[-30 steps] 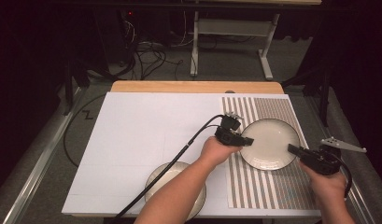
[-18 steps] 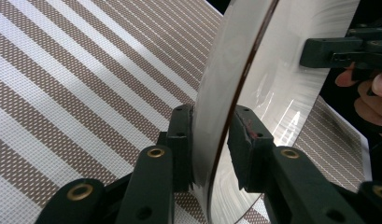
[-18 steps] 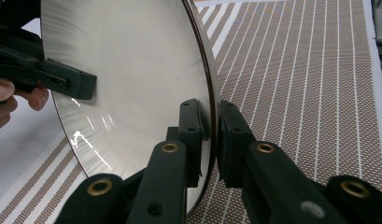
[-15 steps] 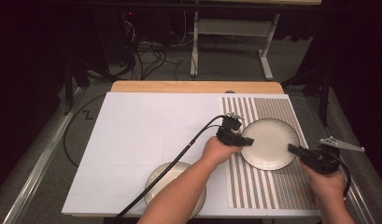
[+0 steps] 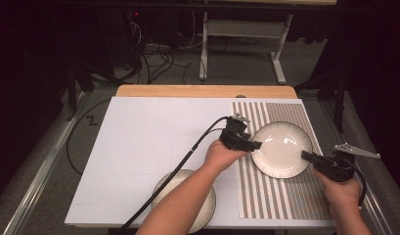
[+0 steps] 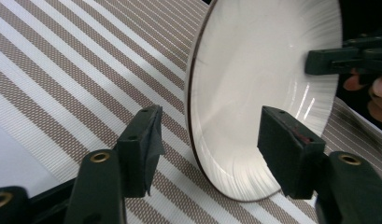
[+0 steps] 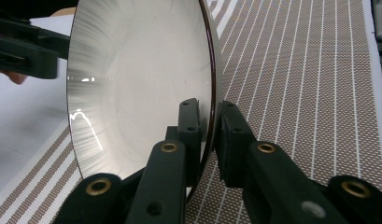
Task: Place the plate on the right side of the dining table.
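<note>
My right gripper [image 5: 307, 156] pinches the near-right rim of the white plate [image 5: 281, 148] lying on the striped mat [image 5: 276, 196]. My left gripper [image 5: 254, 145], forearm stretched across the table, has just been opening, jaws straddling the plate's left rim without pressing.

Your left gripper [image 5: 254, 145] and right gripper [image 5: 306, 155] flank plate [image 5: 281, 147] on striped mat [image 5: 276, 196]. Second plate [image 5: 164, 185] blocks near edge under your left forearm. White table [image 5: 139, 137] left and far: open passage.
</note>
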Demonstrator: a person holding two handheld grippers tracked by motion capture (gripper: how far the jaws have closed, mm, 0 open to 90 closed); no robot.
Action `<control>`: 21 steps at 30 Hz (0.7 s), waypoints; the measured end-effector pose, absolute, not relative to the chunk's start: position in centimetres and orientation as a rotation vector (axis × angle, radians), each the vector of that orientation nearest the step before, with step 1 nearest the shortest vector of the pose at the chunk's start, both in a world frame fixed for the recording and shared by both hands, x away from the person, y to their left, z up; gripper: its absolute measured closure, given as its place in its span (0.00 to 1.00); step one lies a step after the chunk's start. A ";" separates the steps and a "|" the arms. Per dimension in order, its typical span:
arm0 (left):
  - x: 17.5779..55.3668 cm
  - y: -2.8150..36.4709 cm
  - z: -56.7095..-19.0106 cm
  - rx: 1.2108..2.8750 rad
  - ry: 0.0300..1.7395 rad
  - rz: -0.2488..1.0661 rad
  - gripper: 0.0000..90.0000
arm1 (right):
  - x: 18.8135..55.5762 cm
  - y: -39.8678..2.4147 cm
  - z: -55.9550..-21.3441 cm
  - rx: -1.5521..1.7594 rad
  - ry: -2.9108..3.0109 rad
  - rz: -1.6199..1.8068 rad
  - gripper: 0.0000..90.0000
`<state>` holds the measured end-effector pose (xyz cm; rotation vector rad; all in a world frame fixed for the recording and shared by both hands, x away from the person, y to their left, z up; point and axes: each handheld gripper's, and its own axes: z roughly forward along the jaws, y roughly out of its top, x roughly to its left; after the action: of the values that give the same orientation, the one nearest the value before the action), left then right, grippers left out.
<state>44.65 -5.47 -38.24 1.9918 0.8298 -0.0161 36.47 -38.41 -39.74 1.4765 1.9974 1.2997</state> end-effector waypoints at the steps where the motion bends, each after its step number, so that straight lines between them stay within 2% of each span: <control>1: 44.5 -5.1 -38.1 1.988 0.827 -0.012 0.43 | 36.5 -38.4 -39.7 1.476 1.997 1.300 0.93; 4: 43.7 -4.1 -37.8 1.977 0.829 0.000 0.35 | 36.6 -38.4 -39.8 1.483 2.000 1.293 0.92; 14: 41.2 0.1 -36.6 1.926 0.811 0.044 0.22 | 37.0 -38.4 -39.9 1.513 2.007 1.251 0.90; 21: 39.0 5.0 -36.1 1.900 0.809 0.125 0.15 | 37.5 -38.4 -40.2 1.559 2.006 1.219 0.88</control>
<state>38.95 4.97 -36.09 1.9005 0.8093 0.1249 37.46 -38.36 -40.21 1.5587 2.0060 1.2186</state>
